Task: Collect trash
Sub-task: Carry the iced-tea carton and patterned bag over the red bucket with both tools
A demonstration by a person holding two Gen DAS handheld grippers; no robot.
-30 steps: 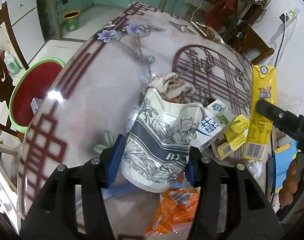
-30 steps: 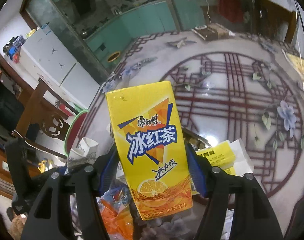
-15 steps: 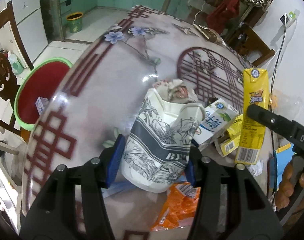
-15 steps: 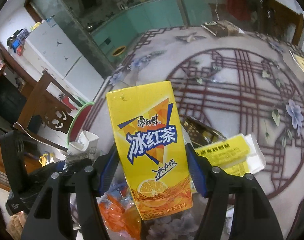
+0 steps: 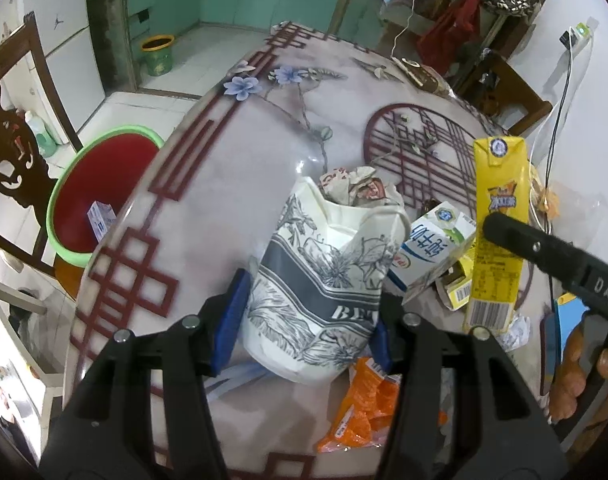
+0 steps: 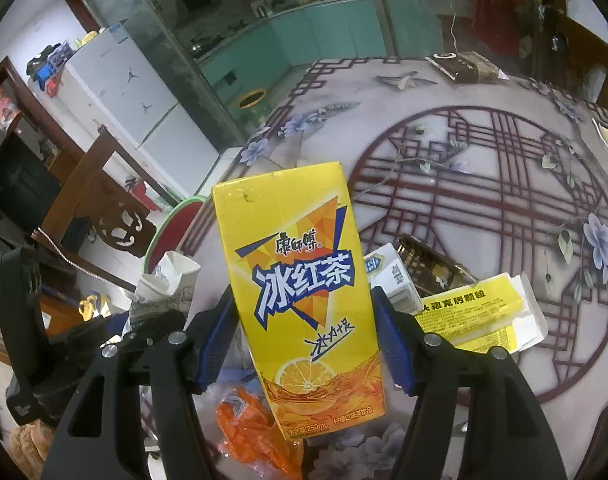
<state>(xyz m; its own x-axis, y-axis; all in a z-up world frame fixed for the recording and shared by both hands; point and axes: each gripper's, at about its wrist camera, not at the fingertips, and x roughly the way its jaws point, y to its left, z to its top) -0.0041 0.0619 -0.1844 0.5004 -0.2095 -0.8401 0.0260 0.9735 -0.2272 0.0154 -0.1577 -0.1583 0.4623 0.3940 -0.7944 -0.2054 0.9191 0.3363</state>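
The left claw (image 5: 306, 312) is clamped on a crushed white paper cup printed with grey flowers and a dark band (image 5: 324, 280), its blue pads pressed into the cup's two sides, the cup raised clear of the round marble-patterned table with dark red lattice lines (image 5: 231, 168). Crumpled paper (image 5: 356, 184) pokes up just past the cup's torn rim. To the right of this claw lies a white and green milk carton (image 5: 432, 252), and beneath its jaws an orange plastic wrapper (image 5: 368, 404) lies on the table. Far off to the left, below the table edge, stands a red basin with a green rim (image 5: 99, 184) holding a small white box (image 5: 99, 220).

The right claw (image 6: 306, 336) grips an upright yellow iced-tea drink carton with a lemon picture (image 6: 299, 288), pads tight on both narrow sides, lifted above the litter. Right of this claw a yellow and white medicine box (image 6: 476, 316) lies flat, with a dark brown and gold packet (image 6: 428, 268) just behind it. The left claw and its cup show at this claw's left.
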